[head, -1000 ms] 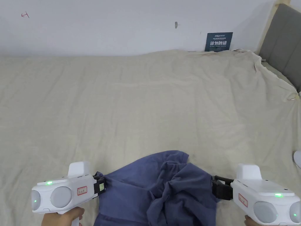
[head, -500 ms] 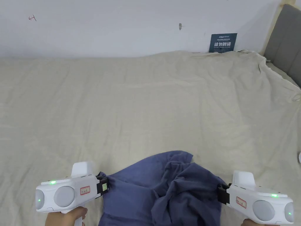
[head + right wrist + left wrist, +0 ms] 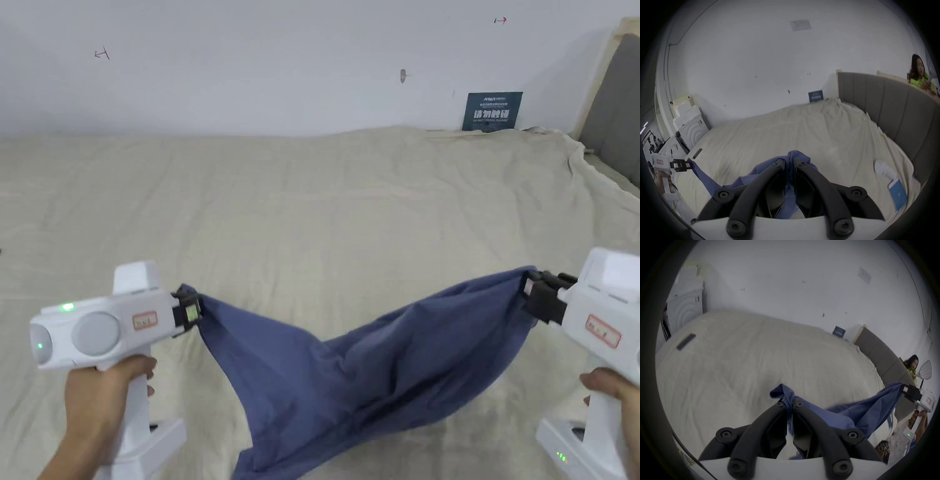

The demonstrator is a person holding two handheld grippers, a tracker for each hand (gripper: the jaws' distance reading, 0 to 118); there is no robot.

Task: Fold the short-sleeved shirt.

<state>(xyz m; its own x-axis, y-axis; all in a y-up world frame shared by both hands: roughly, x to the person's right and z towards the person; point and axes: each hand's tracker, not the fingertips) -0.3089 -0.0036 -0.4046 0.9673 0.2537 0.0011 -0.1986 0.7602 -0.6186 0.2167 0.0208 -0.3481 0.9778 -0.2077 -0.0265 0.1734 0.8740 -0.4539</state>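
1. The step in hand looked like the opening spread: the blue short-sleeved shirt (image 3: 369,369) hung stretched between the two tongs above the near part of the bed (image 3: 312,206), its middle sagging in a deep belly, its lowest cloth down by the sheet at the near edge.
2. The left tongs (image 3: 190,310) were clamped on one bunched edge of the shirt; the left gripper view showed both jaws pinching a gathered fold (image 3: 788,400) with a small tuft poking out past the tips.
3. The right tongs (image 3: 530,289) gripped the opposite edge the same way, cloth squeezed between both jaws in the right gripper view (image 3: 790,160).
4. The next move, as I judged it, called for carrying the shirt forward and laying it flat on the bed with the slack pulled out, so sleeves and hem could be found.
5. The head view gave the whole sagging span. The gripper views added a flat dark object (image 3: 686,341) far off on the sheet, a blue booklet (image 3: 898,195) near the grey headboard (image 3: 883,104), and another person (image 3: 918,73) beyond it.
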